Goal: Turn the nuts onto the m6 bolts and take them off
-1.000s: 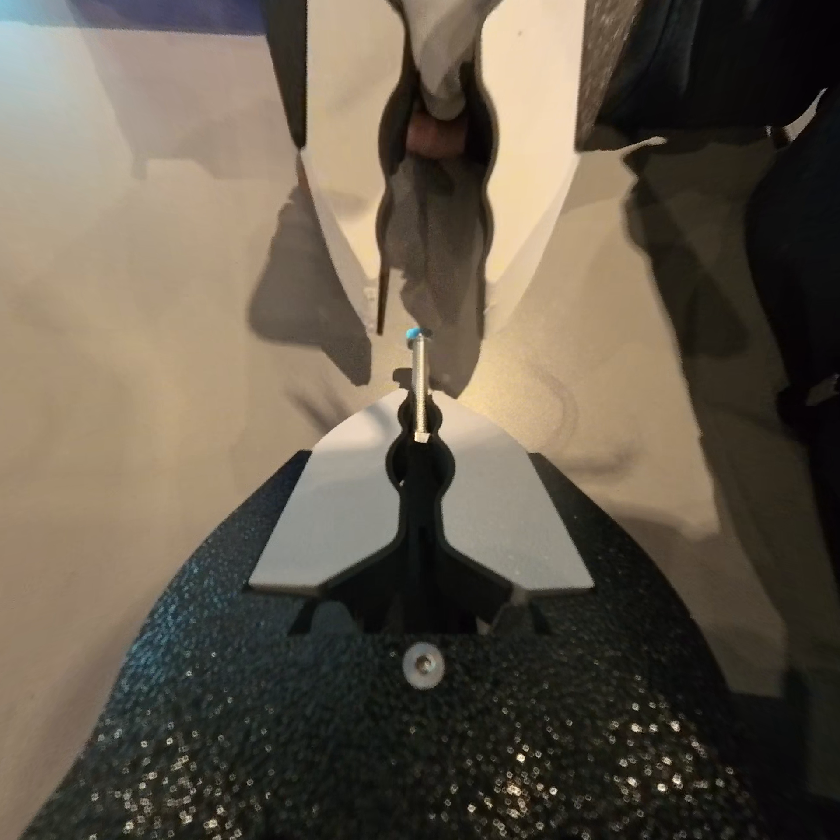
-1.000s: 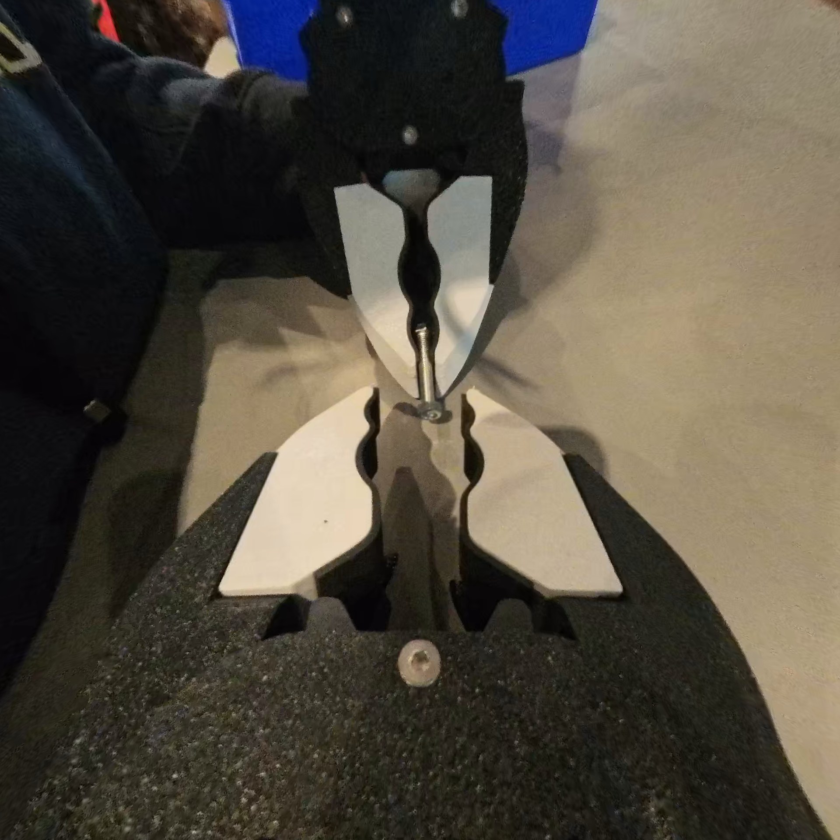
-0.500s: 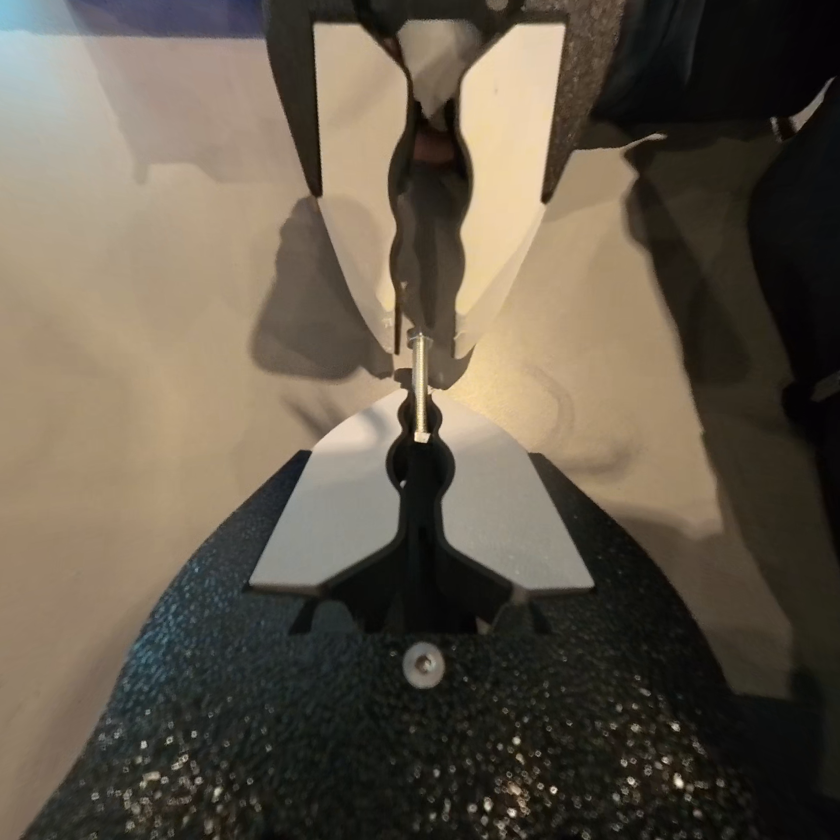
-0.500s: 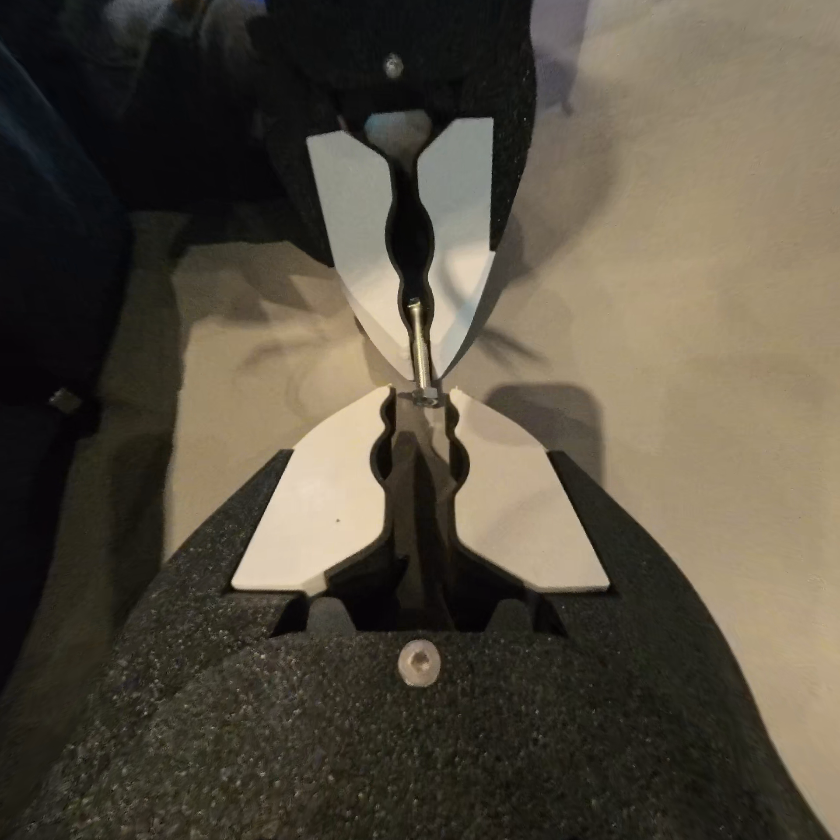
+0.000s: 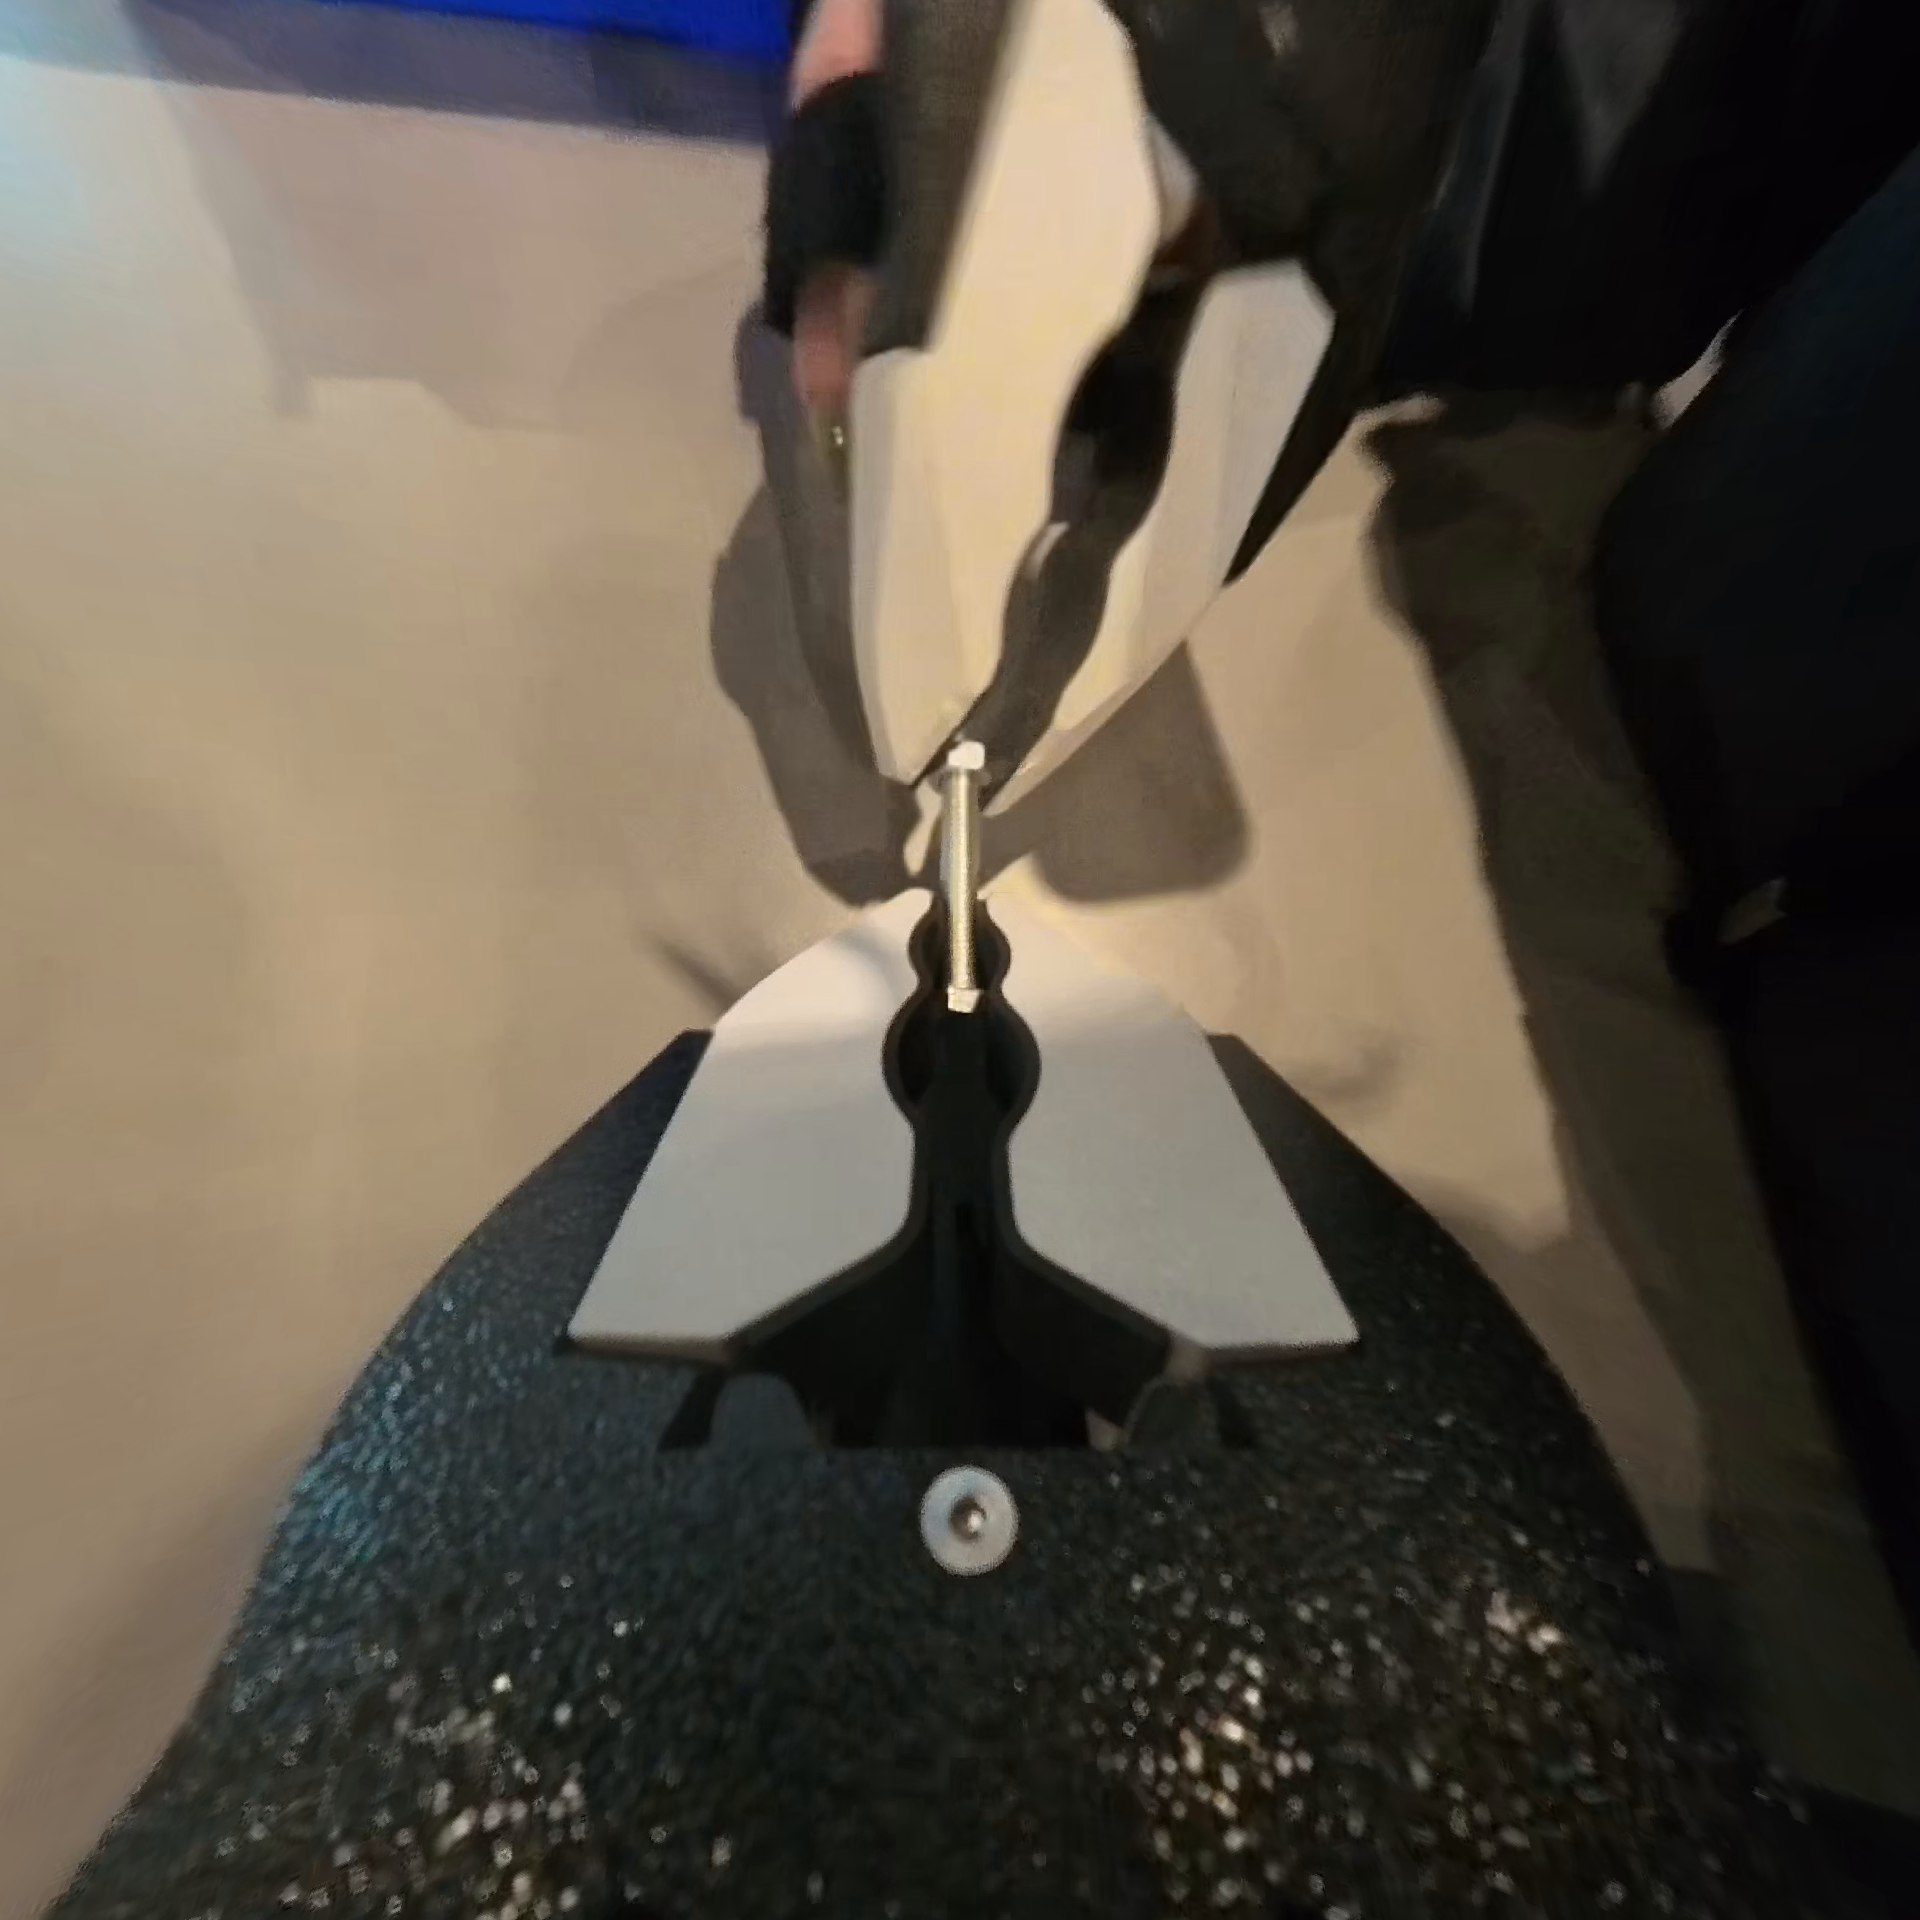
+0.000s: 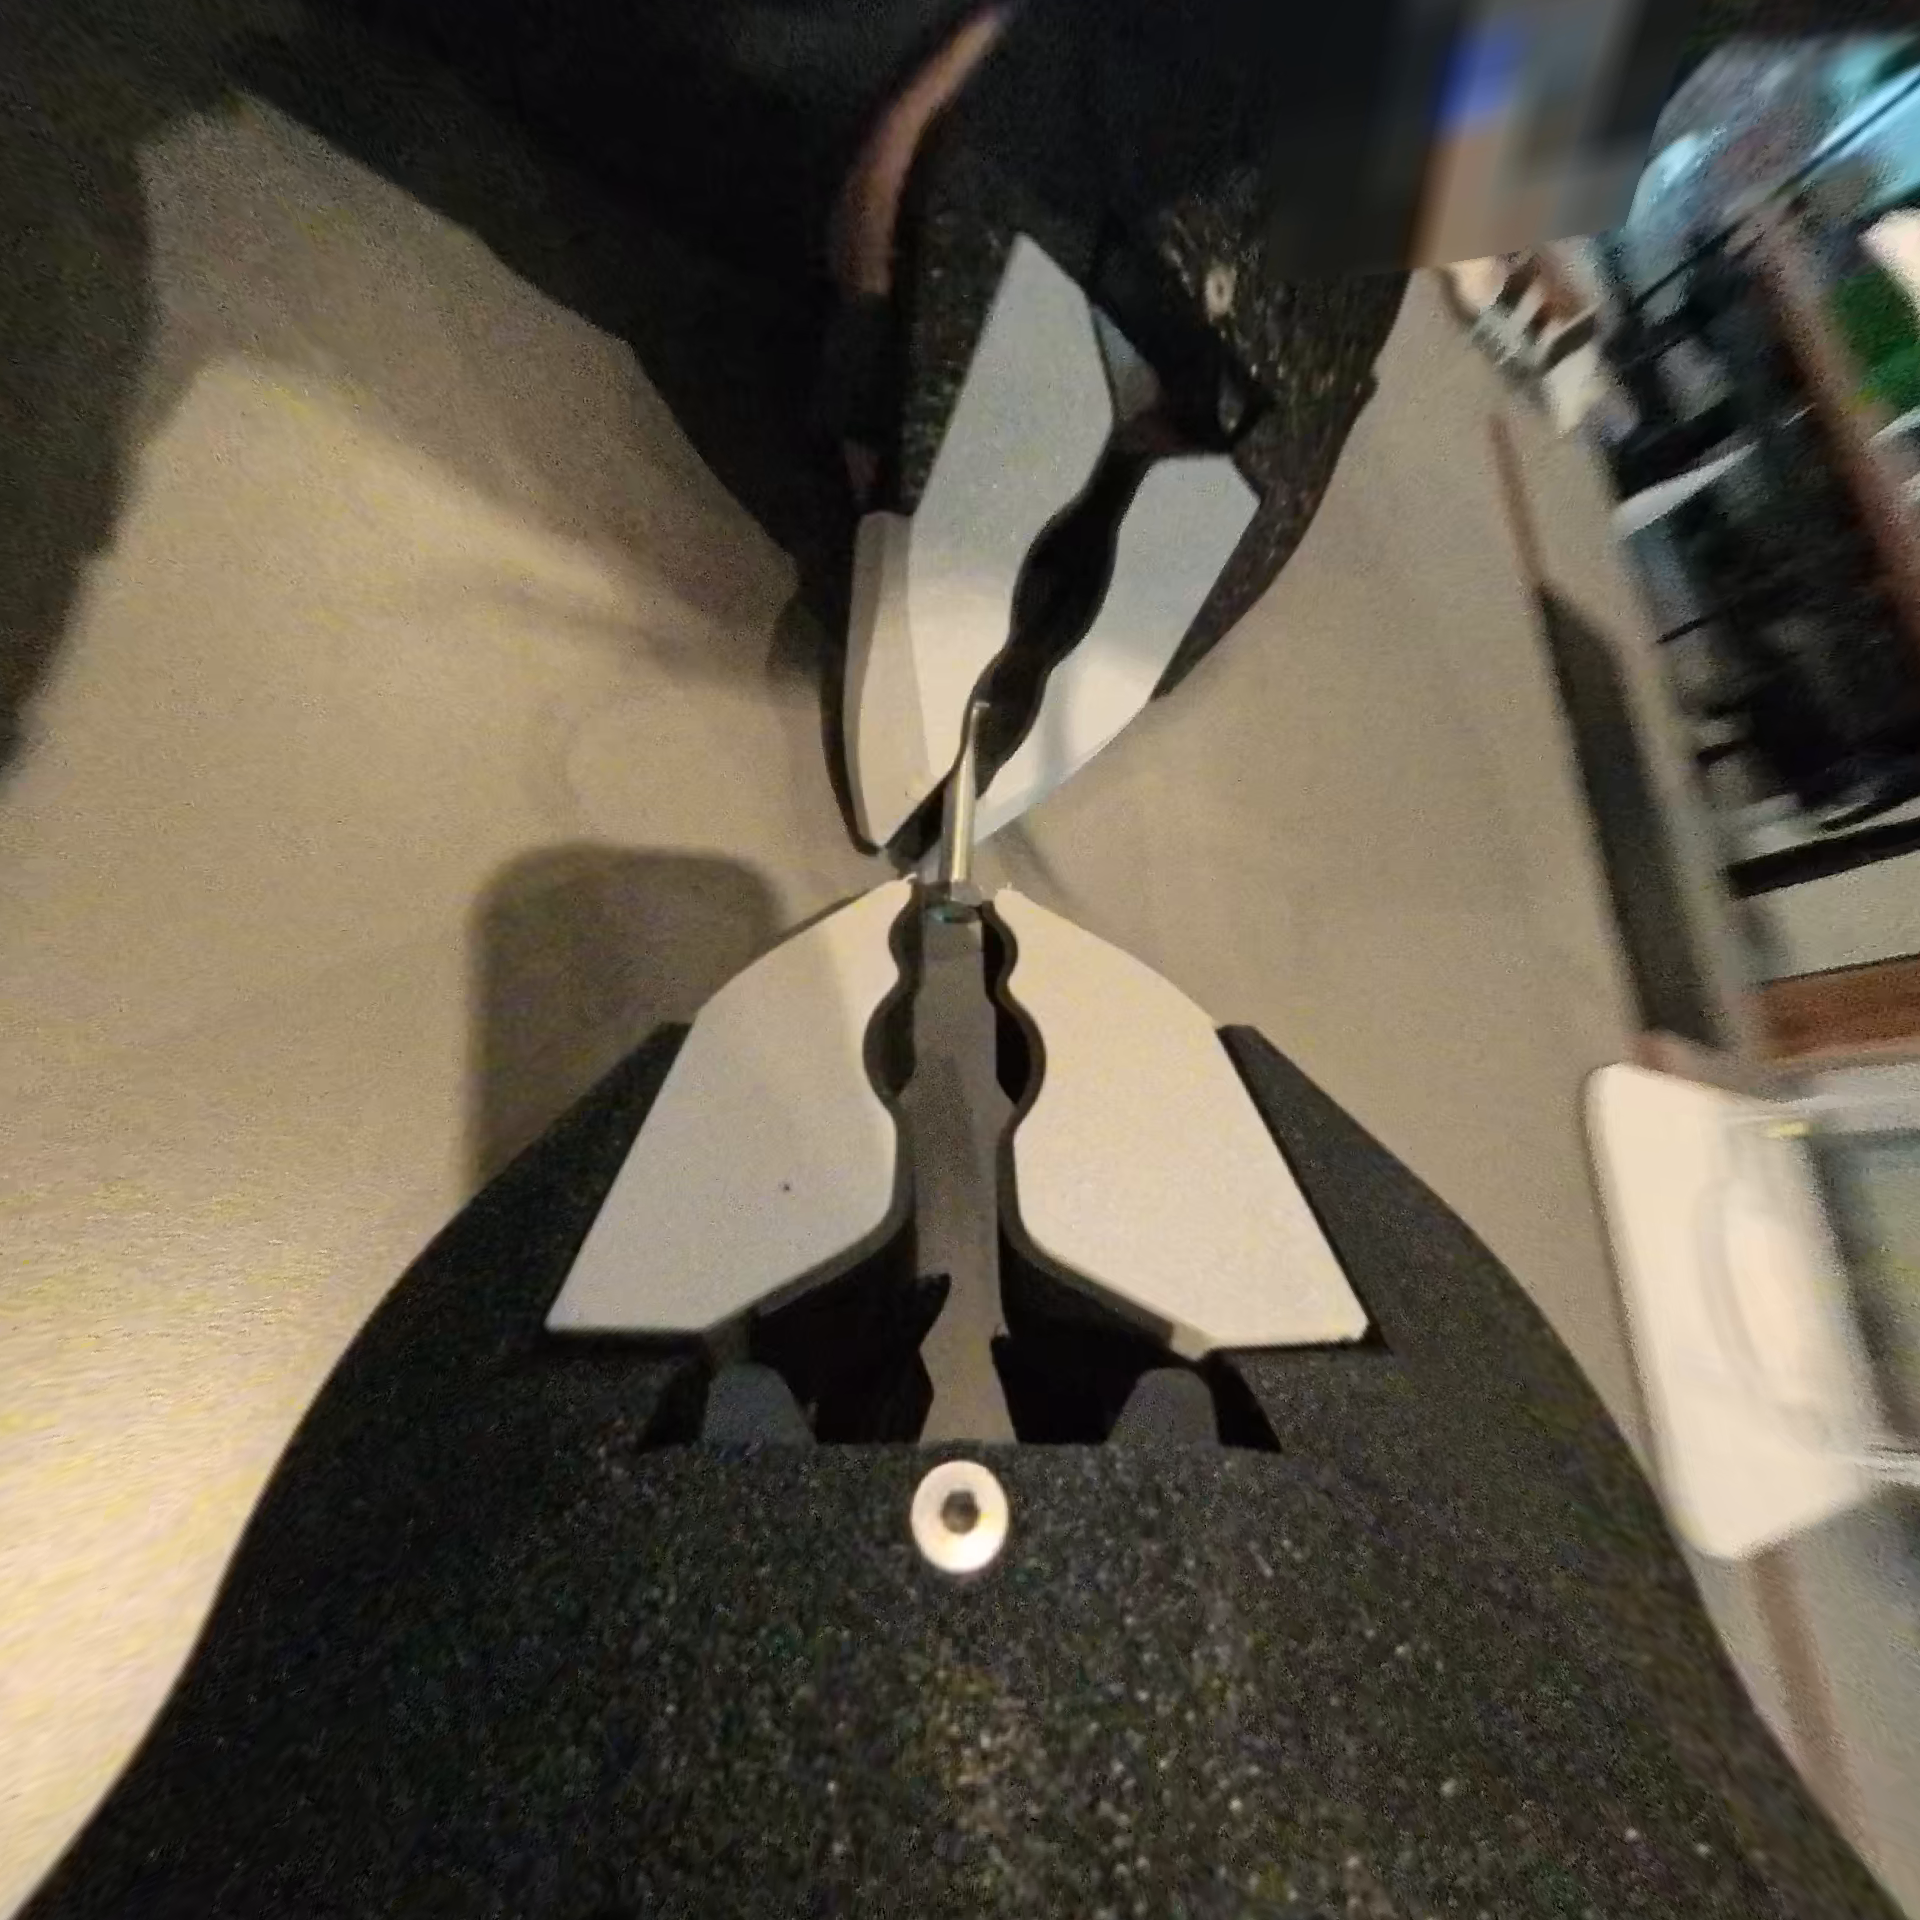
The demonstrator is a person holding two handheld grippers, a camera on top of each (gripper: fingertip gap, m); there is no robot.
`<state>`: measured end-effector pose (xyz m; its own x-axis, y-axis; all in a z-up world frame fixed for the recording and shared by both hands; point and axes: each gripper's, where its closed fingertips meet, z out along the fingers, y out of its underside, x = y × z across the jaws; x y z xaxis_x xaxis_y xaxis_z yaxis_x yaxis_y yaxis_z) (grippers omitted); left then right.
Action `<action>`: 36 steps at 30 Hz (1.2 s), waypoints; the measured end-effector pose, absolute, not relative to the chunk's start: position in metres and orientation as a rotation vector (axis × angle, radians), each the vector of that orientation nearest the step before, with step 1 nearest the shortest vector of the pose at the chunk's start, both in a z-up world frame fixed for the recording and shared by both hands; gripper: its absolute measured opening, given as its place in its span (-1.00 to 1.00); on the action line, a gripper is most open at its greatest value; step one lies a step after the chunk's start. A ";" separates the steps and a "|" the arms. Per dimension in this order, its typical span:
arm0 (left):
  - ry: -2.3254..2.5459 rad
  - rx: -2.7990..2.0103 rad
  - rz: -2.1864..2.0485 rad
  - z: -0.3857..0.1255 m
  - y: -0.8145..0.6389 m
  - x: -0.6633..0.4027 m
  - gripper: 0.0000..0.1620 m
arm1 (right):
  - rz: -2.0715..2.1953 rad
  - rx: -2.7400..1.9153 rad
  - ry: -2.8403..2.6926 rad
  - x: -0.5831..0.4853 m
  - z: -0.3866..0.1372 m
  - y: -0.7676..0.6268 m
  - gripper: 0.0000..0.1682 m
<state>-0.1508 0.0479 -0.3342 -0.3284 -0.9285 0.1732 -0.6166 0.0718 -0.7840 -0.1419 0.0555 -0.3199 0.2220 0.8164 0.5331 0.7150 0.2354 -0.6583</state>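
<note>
My left gripper [image 5: 958, 920] is shut on a silver M6 bolt [image 5: 958, 883] that points forward out of its tips. A small nut [image 5: 964, 762] sits at the bolt's far end. My right gripper [image 6: 951, 891] faces the left one tip to tip and is shut on the nut [image 6: 951, 904]. In the left wrist view the right gripper [image 5: 961, 774] shows rolled to one side and blurred. In the right wrist view the left gripper [image 6: 940, 842] holds the bolt [image 6: 961, 800] and looks tilted. Both hang above a beige table [image 5: 364, 831].
A white tray [image 6: 1714, 1299] lies at the right edge of the table. Dark shelves with clutter [image 6: 1766, 520] stand beyond it. A person's dark sleeve [image 5: 1714, 520] fills the upper right. A blue object [image 5: 416, 42] is at the far table edge.
My right gripper was open around the bolt's end, then closed on the nut and has rolled around the bolt's axis. The left gripper has kept hold of the bolt.
</note>
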 end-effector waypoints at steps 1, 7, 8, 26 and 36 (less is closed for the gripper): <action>1.962 -1.537 -1.188 -0.330 0.047 -0.151 -0.94 | 0.065 -1.444 -1.526 -0.142 -0.315 0.056 -0.88; 1.874 -1.548 -1.331 -0.317 0.049 -0.153 -0.95 | -0.240 -1.216 -1.496 -0.140 -0.295 0.064 -0.78; 1.873 -1.547 -1.324 -0.318 0.050 -0.153 -0.95 | -0.237 -1.229 -1.454 -0.136 -0.292 0.067 -0.78; 2.006 -1.517 -1.140 -0.334 0.042 -0.149 -0.95 | 0.935 -1.713 -1.249 -0.152 -0.301 0.030 -0.87; 1.974 -1.540 -1.137 -0.334 0.047 -0.148 -0.95 | 0.893 -1.715 -1.270 -0.153 -0.304 0.032 -0.92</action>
